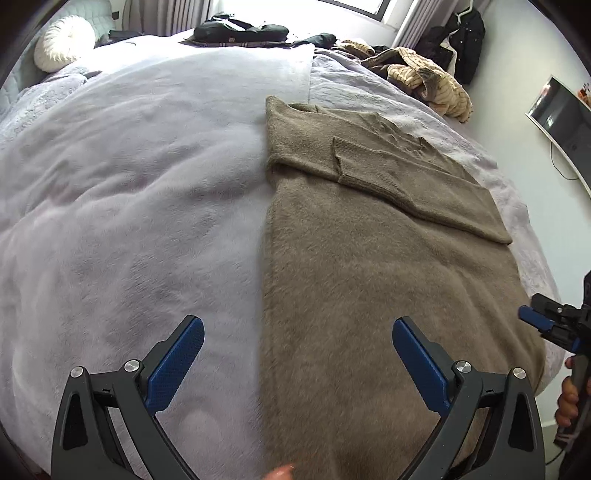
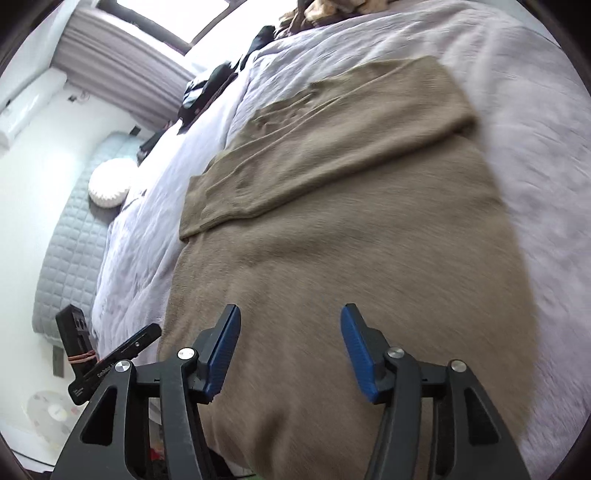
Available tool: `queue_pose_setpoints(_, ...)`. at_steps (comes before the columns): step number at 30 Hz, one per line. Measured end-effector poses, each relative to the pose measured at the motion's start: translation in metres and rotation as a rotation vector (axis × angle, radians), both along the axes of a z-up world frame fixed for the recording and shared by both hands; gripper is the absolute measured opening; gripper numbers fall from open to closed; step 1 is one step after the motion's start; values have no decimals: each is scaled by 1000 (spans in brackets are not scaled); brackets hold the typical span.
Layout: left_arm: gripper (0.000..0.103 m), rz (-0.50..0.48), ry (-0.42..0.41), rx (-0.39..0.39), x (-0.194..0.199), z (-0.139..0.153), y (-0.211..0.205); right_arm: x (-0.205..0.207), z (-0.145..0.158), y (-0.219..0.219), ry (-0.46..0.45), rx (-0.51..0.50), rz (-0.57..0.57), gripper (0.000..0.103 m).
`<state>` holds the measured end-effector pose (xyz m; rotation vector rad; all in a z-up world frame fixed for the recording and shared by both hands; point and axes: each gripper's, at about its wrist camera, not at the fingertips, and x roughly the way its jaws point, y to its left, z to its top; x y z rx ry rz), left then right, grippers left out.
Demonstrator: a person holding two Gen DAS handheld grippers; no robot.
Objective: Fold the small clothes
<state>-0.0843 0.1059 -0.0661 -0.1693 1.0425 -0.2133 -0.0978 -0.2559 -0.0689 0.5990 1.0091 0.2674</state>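
Observation:
A brown fuzzy sweater (image 1: 369, 266) lies flat on the lavender bedspread (image 1: 129, 184), its sleeves folded across the chest at the far end. My left gripper (image 1: 297, 343) is open and empty, hovering over the sweater's near left edge. My right gripper (image 2: 290, 332) is open and empty above the sweater (image 2: 351, 229) near its hem. It also shows at the right edge of the left wrist view (image 1: 546, 325). The left gripper's body shows at the lower left of the right wrist view (image 2: 107, 358).
A pile of striped tan and brown clothes (image 1: 424, 77) and dark garments (image 1: 240, 31) lie at the far side of the bed. A round white cushion (image 1: 62, 42) sits by the grey headboard (image 2: 70, 236). A monitor (image 1: 561, 114) stands on the right wall.

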Motion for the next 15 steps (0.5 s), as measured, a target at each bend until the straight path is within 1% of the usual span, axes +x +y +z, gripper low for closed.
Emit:
queue_pose_setpoints(4, 102, -35, -11, 33, -12, 4, 3, -24, -3, -22, -11, 13, -51, 61)
queue_pose_setpoints(7, 102, -44, -3, 29, -22, 4, 7, -43, -4, -34, -23, 15, -71, 61)
queue_pose_setpoints(8, 102, -60, 17, 5, -25, 2, 8, -51, -3, -40, -36, 16, -74, 61)
queue_pose_setpoints(10, 102, -86, 55, -68, -34, -1, 12, -67, -3, -48, -59, 21, -80, 61)
queue_pose_setpoints(12, 102, -112, 93, -154, -43, -5, 15, -88, -5, -59, -86, 39, -93, 61)
queue_pose_setpoints(13, 102, -146, 125, -207, -50, -8, 16, -98, -6, -64, -97, 51, -97, 61)
queue_pose_setpoints(15, 102, -193, 145, -244, -61, -9, 14, -116, -10, -73, -112, 79, -91, 61)
